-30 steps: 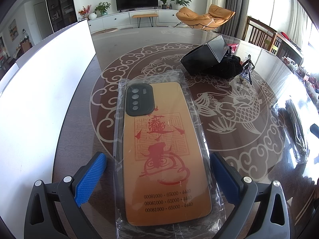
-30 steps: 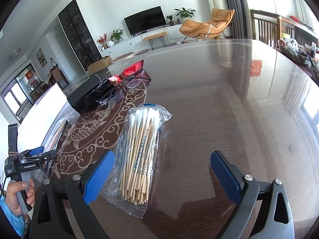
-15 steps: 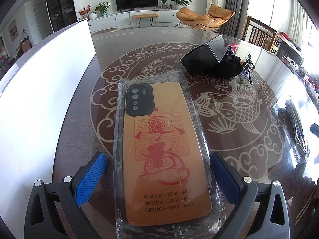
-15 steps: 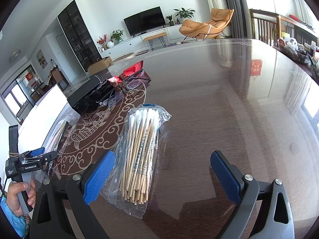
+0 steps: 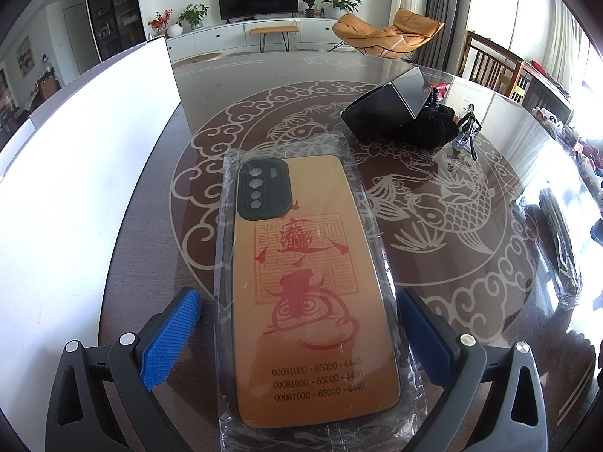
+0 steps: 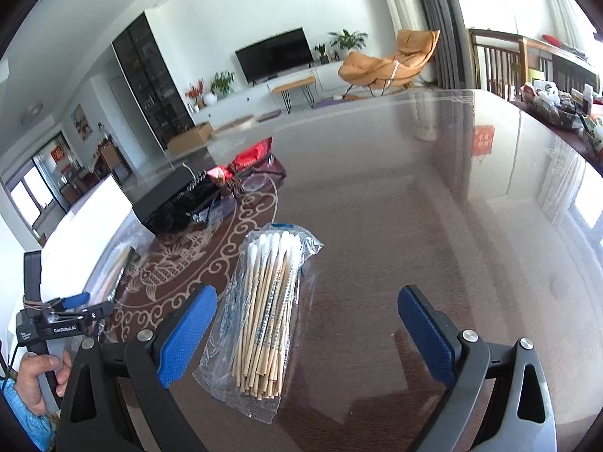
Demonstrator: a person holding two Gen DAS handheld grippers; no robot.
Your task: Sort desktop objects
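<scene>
Each tool [image 5: 297, 324] is built of black frames with silver screws and ribbed blue pads [image 5: 171, 339]. A light blue sleeve [image 6: 28, 427] is worn at the left hand [image 6: 39, 378].

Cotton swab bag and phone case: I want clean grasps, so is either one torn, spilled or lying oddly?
Nothing stands out. The cotton swab bag lies flat with its swabs inside; the phone case sits flat in its sleeve between the open left gripper fingers.
</scene>
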